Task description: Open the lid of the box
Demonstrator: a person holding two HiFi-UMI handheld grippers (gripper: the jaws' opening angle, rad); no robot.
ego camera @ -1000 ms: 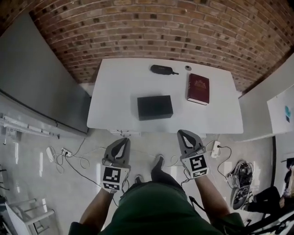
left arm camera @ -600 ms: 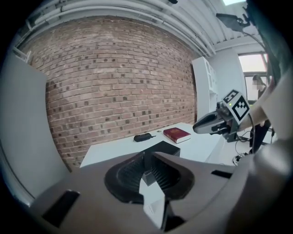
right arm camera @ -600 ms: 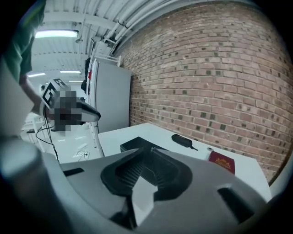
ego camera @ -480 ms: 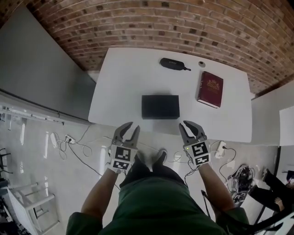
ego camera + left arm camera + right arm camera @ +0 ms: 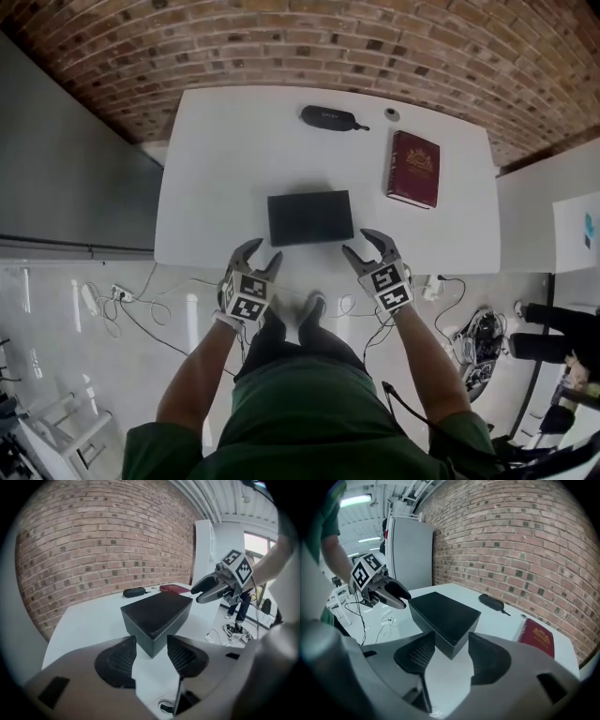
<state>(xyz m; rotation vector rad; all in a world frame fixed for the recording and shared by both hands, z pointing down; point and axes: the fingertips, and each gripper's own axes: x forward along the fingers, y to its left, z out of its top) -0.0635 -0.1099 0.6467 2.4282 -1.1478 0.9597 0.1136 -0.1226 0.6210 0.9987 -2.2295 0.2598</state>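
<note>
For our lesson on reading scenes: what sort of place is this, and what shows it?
Probably a workshop or lab room: a bare red brick wall, a plain white rectangular table, and loose cables and power strips on the glossy floor.

Red book [image 5: 412,169], black case [image 5: 330,118], brick wall [image 5: 281,37]

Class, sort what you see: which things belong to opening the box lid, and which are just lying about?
For the job: black box, lid shut; left gripper and right gripper, jaws opening, nothing between them.
Lying about on the table: red book; black pouch; small round object.
</note>
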